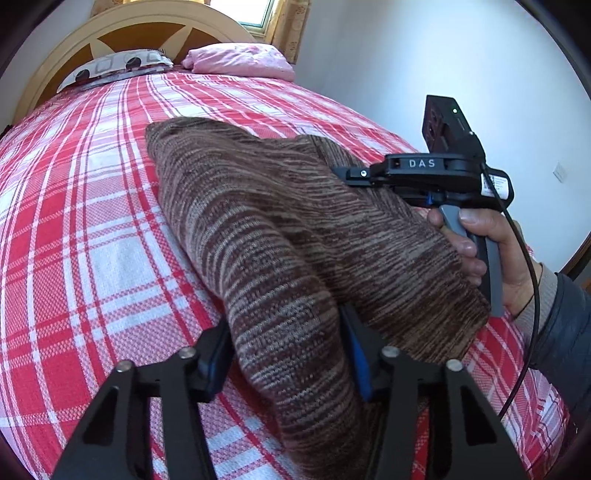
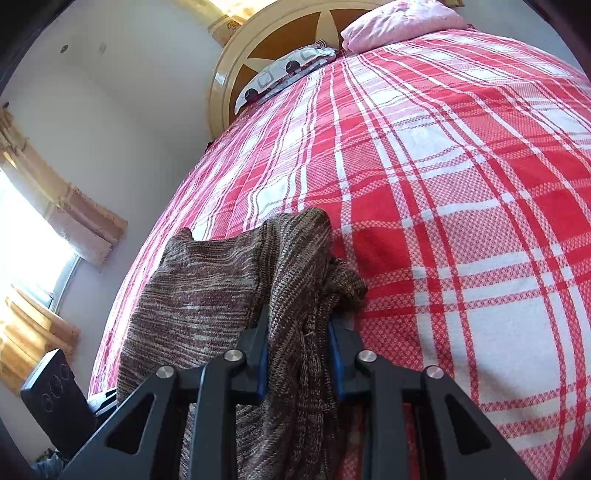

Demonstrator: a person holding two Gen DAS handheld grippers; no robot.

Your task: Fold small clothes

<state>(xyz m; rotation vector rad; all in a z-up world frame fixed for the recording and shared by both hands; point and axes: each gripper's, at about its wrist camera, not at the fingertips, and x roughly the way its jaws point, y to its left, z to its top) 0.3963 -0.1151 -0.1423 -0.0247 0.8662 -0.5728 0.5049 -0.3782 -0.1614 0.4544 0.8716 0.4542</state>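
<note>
A brown striped knit garment (image 1: 280, 229) lies folded over on the red and white plaid bed (image 1: 92, 221). My left gripper (image 1: 286, 354) is shut on a thick fold at its near end. My right gripper (image 2: 299, 339) is shut on a bunched edge of the same garment (image 2: 207, 291), which drapes away to the left. In the left wrist view the right gripper (image 1: 347, 173) sits at the garment's right side, held by a hand (image 1: 480, 243); its fingertips are hidden in the knit.
Two pillows lie at the head of the bed: a patterned one (image 1: 114, 66) and a pink one (image 1: 240, 61). A wooden headboard (image 1: 155, 29) stands behind them. A white wall (image 1: 443, 66) runs along the right. A curtained window (image 2: 33, 229) is to the left.
</note>
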